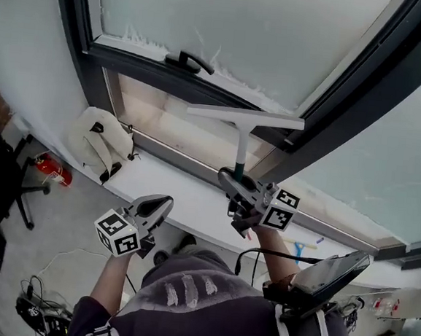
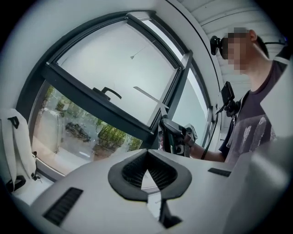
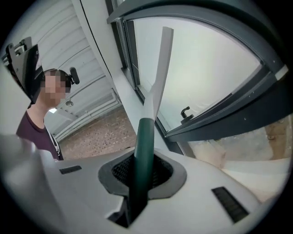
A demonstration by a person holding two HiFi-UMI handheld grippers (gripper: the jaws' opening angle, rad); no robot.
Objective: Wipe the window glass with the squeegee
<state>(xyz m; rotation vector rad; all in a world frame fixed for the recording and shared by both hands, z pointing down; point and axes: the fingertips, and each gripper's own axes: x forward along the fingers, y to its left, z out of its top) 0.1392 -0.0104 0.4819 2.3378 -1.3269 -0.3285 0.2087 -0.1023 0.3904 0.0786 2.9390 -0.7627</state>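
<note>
Up at the window, the big pane of window glass (image 1: 245,27) fills the top of the head view, milky all over, with ragged white residue along its lower edge. Below it runs the dark window frame (image 1: 131,65), then the pale sill (image 1: 193,199) with a white bag (image 1: 99,143) resting on its left end.

Now the tool: the squeegee (image 1: 244,119) is up, its pale blade lying level across the lower frame bar, just below the glass; I can't tell whether it touches anything. The right gripper (image 1: 229,177) has its jaws clamped on the dark green handle, blade pointing away. The left gripper (image 1: 160,204) hangs low and well apart, jaws closed together on nothing.

By my reading, the wiping has barely got going: no clean swath shows on the pane, and the whole glass is left to do.
</note>
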